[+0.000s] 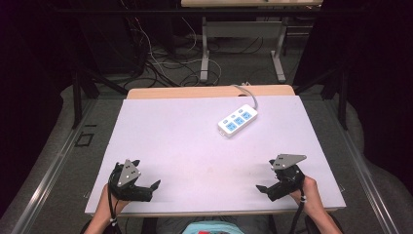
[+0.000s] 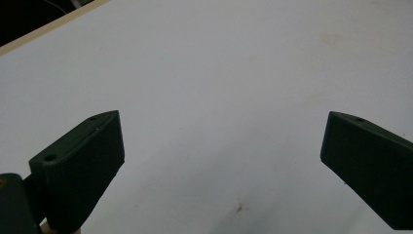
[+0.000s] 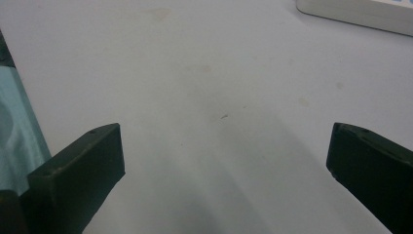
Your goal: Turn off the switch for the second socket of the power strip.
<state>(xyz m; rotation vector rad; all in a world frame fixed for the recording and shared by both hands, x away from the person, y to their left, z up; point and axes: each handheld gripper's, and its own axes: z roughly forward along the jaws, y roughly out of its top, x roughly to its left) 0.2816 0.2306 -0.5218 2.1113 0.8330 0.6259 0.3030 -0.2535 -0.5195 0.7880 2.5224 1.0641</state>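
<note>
A white power strip (image 1: 237, 120) with blue socket faces lies flat on the white board (image 1: 195, 141), right of centre toward the back, its grey cable running off the far edge. In the right gripper view its edge (image 3: 360, 12) shows at the top right, far beyond the jaws. My left gripper (image 1: 146, 174) rests near the front left corner, pointing right, open with nothing between its jaws (image 2: 221, 141). My right gripper (image 1: 264, 176) sits near the front right, pointing left, also open and holding nothing (image 3: 224, 146).
The wooden table edge (image 1: 209, 91) shows behind the board. Beyond it stand a desk frame (image 1: 241, 48) and tangled cables on the floor. A teal garment (image 3: 14, 141) shows past the board's near edge.
</note>
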